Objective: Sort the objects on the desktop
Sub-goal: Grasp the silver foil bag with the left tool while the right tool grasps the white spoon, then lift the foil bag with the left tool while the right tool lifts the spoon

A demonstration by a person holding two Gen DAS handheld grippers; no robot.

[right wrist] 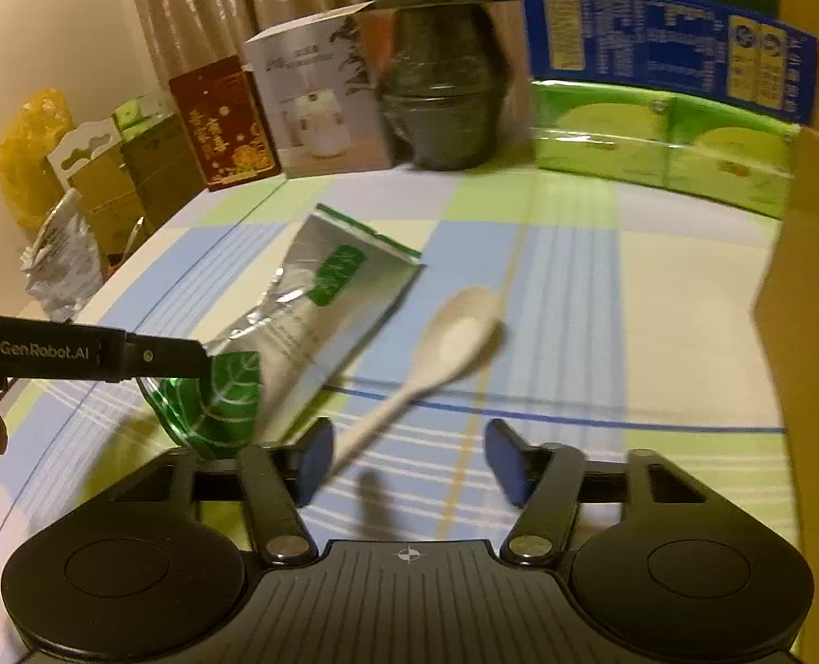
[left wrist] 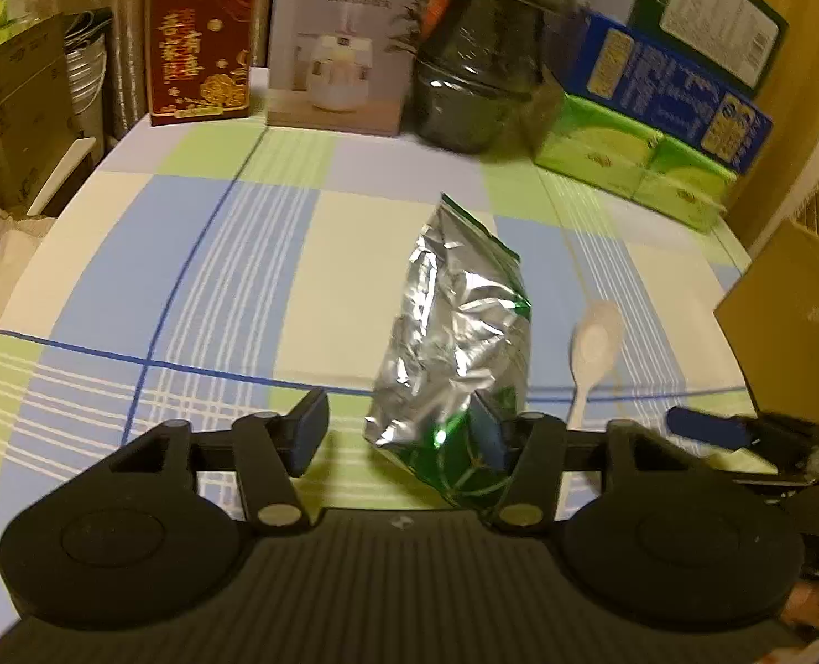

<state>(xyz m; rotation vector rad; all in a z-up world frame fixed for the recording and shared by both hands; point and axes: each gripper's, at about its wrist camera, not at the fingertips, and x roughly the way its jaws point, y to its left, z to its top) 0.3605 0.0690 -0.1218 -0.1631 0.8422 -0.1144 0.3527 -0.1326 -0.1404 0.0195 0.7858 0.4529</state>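
Sorting looks barely started: foil pouch and white spoon both lie mid-table. Left gripper is wide, pouch's bottom corner at its 3 o'clock finger. Right gripper gapes empty, spoon handle near its 9 o'clock finger.

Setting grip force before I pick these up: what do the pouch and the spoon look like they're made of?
Pouch: thin metallised foil or foil-laminate film, glossy; it creases sharply and mirrors the light, with green print at the bottom. Spoon: one-piece, cream-white, matte with a soft sheen; likely plastic, though ceramic or melamine can't be ruled out.
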